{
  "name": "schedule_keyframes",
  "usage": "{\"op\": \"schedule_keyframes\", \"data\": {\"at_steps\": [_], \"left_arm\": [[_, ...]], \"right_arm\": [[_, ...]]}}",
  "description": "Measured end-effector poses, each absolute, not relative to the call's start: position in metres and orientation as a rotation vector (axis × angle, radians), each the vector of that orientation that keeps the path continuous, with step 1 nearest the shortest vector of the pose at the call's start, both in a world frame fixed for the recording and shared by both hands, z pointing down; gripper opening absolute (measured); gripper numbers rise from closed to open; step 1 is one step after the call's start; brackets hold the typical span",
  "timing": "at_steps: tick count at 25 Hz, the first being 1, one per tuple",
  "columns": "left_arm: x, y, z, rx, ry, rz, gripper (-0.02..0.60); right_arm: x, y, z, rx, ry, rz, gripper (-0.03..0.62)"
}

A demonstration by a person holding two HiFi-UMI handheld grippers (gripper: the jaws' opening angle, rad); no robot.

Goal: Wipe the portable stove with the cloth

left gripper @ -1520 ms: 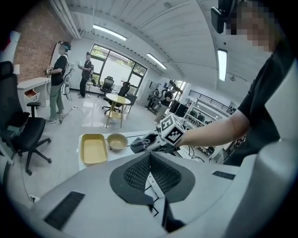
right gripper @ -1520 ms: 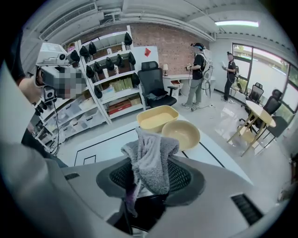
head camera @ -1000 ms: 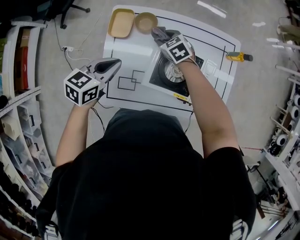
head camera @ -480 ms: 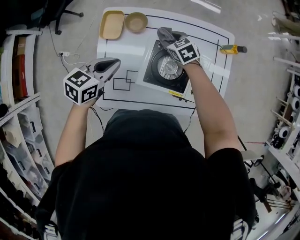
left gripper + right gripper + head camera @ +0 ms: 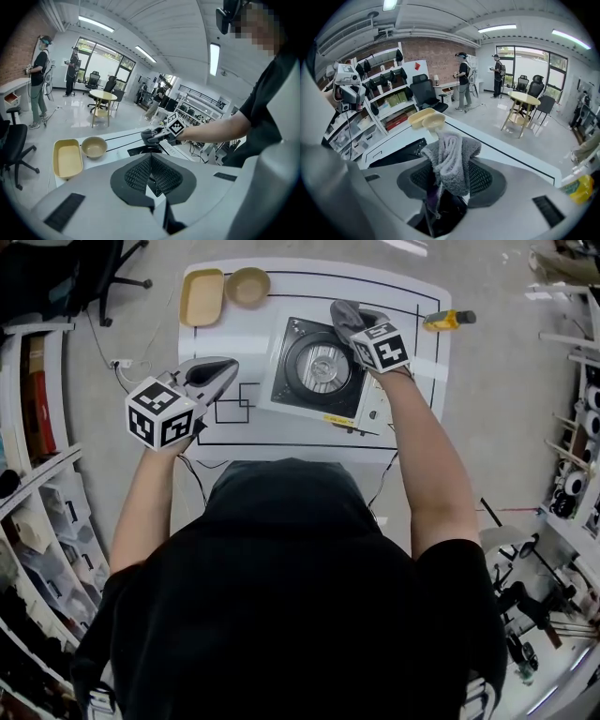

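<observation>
Two grippers show in the head view. The left gripper (image 5: 221,369) hangs over the white table's (image 5: 234,334) near left part. The right gripper (image 5: 353,322) holds a fluffy grey cloth (image 5: 344,312) at the far right corner of the portable stove (image 5: 298,395). The stove has a black square top and a round metal burner, and sits slightly askew of the table's printed lines. A yellow tray (image 5: 202,296) and a round bowl (image 5: 247,285) lie beyond it.

In the left gripper view, the ribbed pads (image 5: 137,172) meet, with nothing between them.

In the right gripper view, the jaws pinch the cloth (image 5: 452,159), and its folded pile stands up from them. Whether it touches the stove (image 5: 401,152) is unclear.
</observation>
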State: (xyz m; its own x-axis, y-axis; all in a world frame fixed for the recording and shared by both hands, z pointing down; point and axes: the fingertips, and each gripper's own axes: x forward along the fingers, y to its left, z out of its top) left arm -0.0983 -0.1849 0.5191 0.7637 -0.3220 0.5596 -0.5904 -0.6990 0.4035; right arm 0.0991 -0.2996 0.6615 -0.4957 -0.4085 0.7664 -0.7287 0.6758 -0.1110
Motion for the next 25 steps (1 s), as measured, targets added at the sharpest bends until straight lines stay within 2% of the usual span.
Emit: {"op": "schedule_keyframes", "data": {"at_steps": [9, 15, 20, 25], "left_arm": [[-0.060, -0.175, 0.518, 2.415, -0.599, 0.639, 0.023], [-0.041, -0.168, 0.516, 2.427, -0.562, 0.652, 0.023], [-0.035, -0.161, 0.516, 2.431, -0.554, 0.657, 0.023], [-0.031, -0.154, 0.515, 2.429, -0.546, 0.659, 0.023]], "right_arm": [[0.192, -0.276, 0.664, 1.006, -2.059, 0.588, 0.198], [0.220, -0.262, 0.660, 1.014, -2.030, 0.559, 0.198], [0.236, -0.255, 0.659, 0.979, -1.943, 0.402, 0.198], [0.231, -0.250, 0.659, 0.780, -1.762, 0.005, 0.198]]}}
